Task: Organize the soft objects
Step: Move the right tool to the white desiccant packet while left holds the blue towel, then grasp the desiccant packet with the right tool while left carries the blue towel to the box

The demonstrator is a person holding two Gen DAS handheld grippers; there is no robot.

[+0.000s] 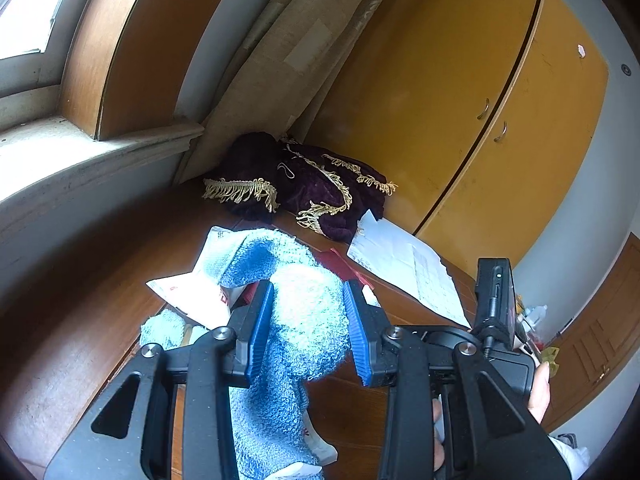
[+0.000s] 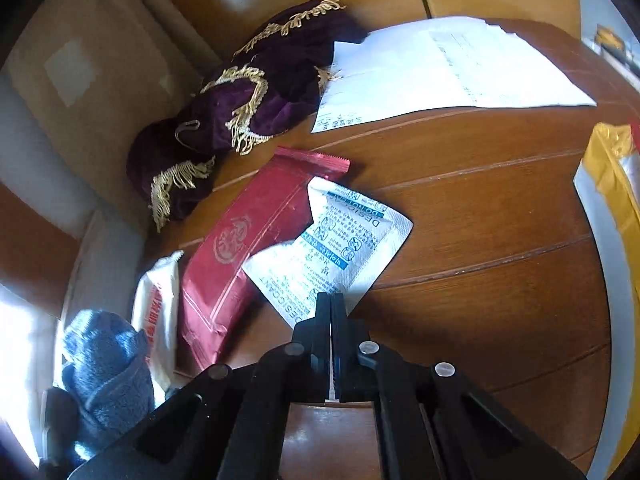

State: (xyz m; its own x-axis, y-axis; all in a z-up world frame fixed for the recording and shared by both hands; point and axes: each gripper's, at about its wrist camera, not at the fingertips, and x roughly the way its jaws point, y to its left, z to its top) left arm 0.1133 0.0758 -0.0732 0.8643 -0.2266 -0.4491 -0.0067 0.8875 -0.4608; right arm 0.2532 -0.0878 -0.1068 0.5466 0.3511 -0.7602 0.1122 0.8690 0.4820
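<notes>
Left gripper [image 1: 308, 332] jaws clamp the blue terry towel [image 1: 304, 320]: soft, light, floppy, so grab the bunched mid. Right gripper [image 2: 331, 312] jaws closed, pinching the desiccant packet [image 2: 332, 244] edge at lower centre.

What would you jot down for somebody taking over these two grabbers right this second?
Left gripper: fingers shut on the blue towel, lifted above the wooden table.
Right gripper: fingers shut on the white desiccant packet, which lies partly on the red pouch.
Purple fringed cloth sits bunched in the far corner, papers beside it.
Done: nothing visibly sorted. Left: place towel and packet, then the rest.
</notes>
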